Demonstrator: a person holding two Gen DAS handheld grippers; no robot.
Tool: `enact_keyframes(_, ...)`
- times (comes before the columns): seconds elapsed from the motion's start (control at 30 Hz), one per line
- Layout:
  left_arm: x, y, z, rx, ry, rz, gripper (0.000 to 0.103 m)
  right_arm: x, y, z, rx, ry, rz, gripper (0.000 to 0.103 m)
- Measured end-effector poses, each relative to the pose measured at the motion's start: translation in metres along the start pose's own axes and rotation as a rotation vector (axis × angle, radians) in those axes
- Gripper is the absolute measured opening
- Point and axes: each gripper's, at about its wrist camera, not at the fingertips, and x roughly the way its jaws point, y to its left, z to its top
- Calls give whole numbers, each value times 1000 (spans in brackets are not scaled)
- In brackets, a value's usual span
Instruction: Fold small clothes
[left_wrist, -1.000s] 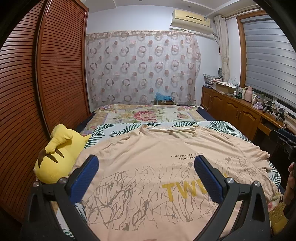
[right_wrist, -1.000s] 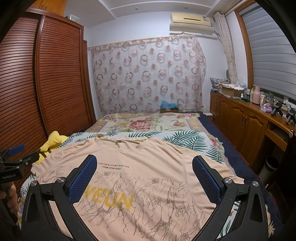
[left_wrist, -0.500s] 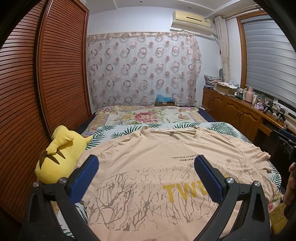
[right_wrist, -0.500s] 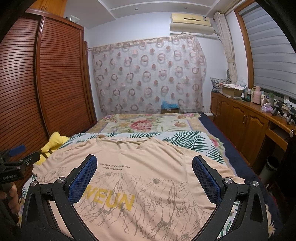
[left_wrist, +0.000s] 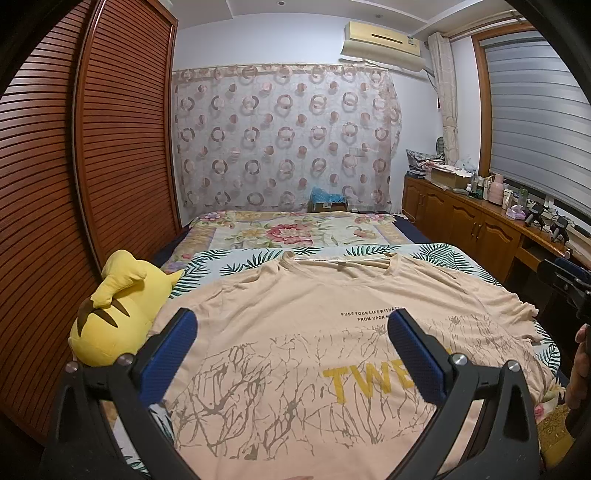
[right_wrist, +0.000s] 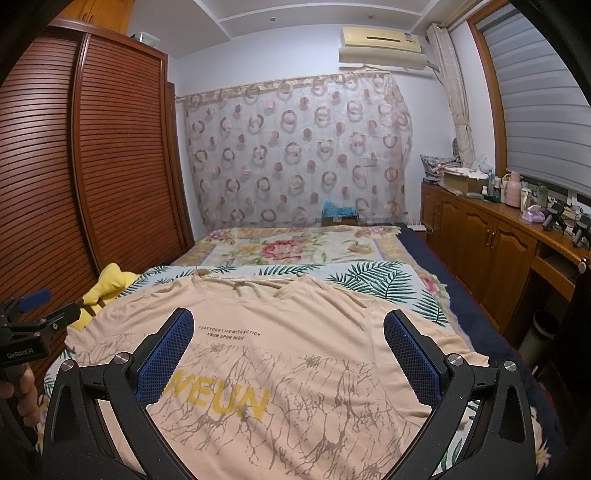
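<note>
On the bed (left_wrist: 436, 254), a peach T-shirt (left_wrist: 295, 325) lies flat, unfolded.

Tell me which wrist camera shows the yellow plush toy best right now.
The left wrist view: the yellow plush toy shows nearly whole at the bed's left edge beside the peach T-shirt, brown stripes visible. The right wrist view catches only part of it, behind the shirt's sleeve and the left tongs.

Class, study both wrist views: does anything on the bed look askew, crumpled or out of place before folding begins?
Mostly tidy: the peach T-shirt lies flat, front up. Its right sleeve edge is rumpled, and a yellow plush toy sits against the left sleeve, crowding that side.
</note>
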Motion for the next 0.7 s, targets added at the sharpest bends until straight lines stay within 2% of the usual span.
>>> enact_keyframes(0.7,-3,-2,-1,2,-4,0,103,0,-1,0,1,-2,1,103)
